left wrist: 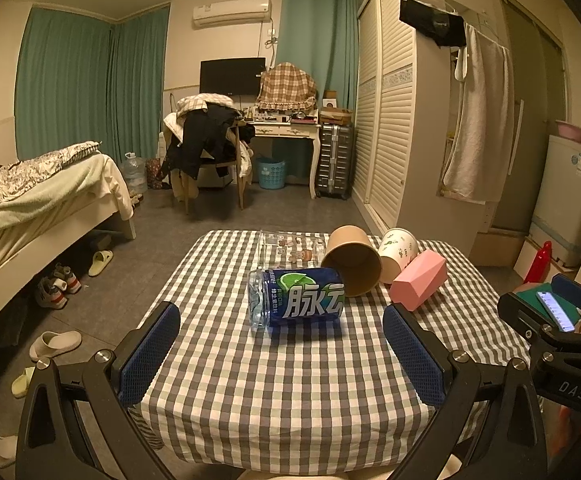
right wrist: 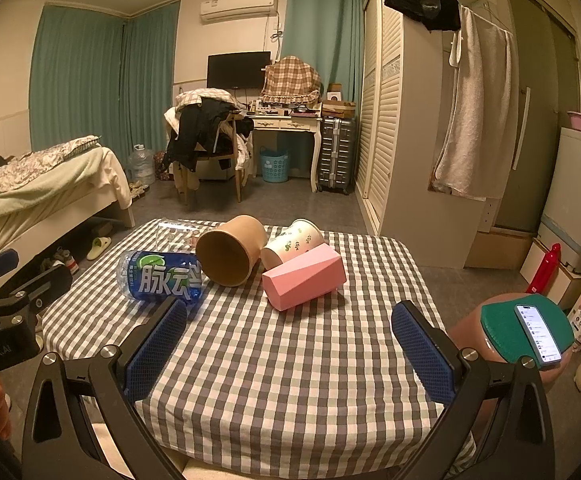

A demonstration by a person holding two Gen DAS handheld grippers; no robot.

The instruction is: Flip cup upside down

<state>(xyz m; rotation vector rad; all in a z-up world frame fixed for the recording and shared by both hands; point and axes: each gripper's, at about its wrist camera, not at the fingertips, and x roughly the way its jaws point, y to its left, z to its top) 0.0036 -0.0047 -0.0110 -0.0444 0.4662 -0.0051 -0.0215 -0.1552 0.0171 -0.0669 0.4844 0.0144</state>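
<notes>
Several cups lie on their sides on the checked table (left wrist: 290, 380) (right wrist: 290, 380): a blue-labelled clear plastic cup (left wrist: 296, 298) (right wrist: 162, 276), a brown paper cup (left wrist: 352, 260) (right wrist: 230, 250), a white patterned paper cup (left wrist: 398, 254) (right wrist: 292, 244), a pink faceted cup (left wrist: 418, 280) (right wrist: 304, 278) and a clear glass (left wrist: 286, 246) (right wrist: 174, 234) at the far edge. My left gripper (left wrist: 282, 354) is open and empty, just short of the blue cup. My right gripper (right wrist: 290, 352) is open and empty, nearer than the pink cup.
A stool with a green pad and a phone (right wrist: 538, 332) stands right of the table. A bed (left wrist: 30, 200) is at the left with shoes and slippers (left wrist: 54, 344) on the floor. A chair, desk and wardrobe (left wrist: 390, 120) stand beyond.
</notes>
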